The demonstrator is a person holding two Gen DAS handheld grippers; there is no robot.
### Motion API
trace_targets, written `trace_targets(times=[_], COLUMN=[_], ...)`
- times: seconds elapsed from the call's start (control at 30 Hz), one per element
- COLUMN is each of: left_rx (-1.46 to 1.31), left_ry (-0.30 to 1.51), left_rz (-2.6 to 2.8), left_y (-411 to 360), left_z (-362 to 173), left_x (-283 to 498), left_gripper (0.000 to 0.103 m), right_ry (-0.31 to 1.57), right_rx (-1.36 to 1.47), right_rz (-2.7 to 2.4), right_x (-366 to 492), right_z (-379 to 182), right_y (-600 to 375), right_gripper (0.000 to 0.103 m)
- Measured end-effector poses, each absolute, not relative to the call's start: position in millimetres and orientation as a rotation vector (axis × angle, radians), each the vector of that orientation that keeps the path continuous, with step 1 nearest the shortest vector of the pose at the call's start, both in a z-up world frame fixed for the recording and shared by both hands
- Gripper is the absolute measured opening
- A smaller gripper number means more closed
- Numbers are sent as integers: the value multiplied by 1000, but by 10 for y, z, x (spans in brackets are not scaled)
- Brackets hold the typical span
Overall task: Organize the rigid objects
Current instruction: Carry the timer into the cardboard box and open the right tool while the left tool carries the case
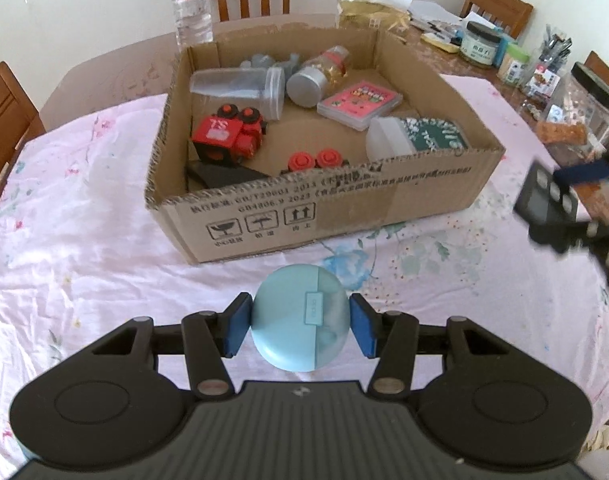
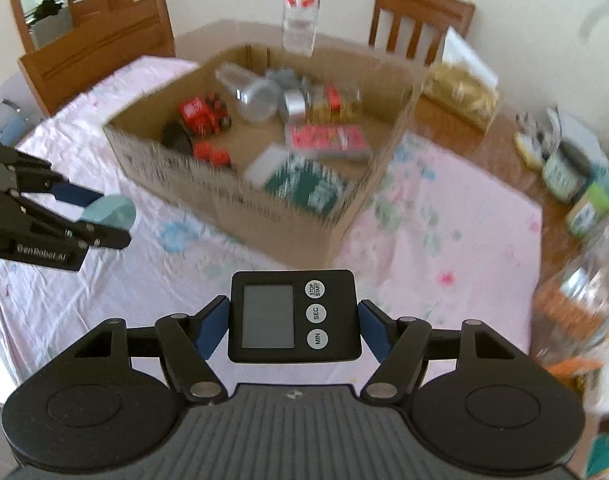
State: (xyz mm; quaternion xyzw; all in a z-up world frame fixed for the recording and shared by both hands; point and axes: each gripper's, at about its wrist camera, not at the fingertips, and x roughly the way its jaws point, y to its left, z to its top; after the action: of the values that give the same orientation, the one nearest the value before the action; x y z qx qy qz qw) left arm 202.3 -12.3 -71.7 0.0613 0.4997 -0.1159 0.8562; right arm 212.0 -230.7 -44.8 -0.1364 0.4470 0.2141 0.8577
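While the light blue case (image 1: 300, 316) was clamped by the left gripper (image 1: 300, 326) at lower centre, the black timer (image 2: 294, 316) was gripped by the right gripper (image 2: 294, 330), both angled downward before the cardboard box (image 1: 344, 216).

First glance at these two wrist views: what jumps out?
Each gripper grips an item over the pink floral tablecloth: the left gripper pinches a pale blue oval case, the right gripper a black digital timer. Just beyond both sits an open cardboard box already holding a red toy truck, jars and card packs.
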Motion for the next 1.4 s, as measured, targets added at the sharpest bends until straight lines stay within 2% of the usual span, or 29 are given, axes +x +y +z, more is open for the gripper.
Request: trace_targets(times=[0.13,0.3,0.63,0.7,0.77,1.17,1.4], left_rx=[124,112,82,82,83,111,129], left_ry=[1043,1026,1000,997,995,962,899], left_rz=[-249,-232,-196,-196,-199,-259,-277], left_y=[-64,-11,51,51,47,-76,-217], left_z=[-632,-544,-445,-432,-416,-176,29], left_x=[2004,1967,1929,1924,1922,2051,2394], left_gripper=[52,52,52,52,52,52,52], right_ry=[857,816,936,924,892,902,913], right_rx=[-299,-263,-206,-191,-178,-166,-160], right_rz=[468,495,479,482,483,411,302], right_x=[2308,2713,3335,3324,3285,2979,2750], right_z=[-188,-133,-522,-511,-462,-297,-272], right_y=[-2265,-2119,-1903,-1911,-1926,-2047,-2151], right_gripper=[74,74,76,94,103,103,103])
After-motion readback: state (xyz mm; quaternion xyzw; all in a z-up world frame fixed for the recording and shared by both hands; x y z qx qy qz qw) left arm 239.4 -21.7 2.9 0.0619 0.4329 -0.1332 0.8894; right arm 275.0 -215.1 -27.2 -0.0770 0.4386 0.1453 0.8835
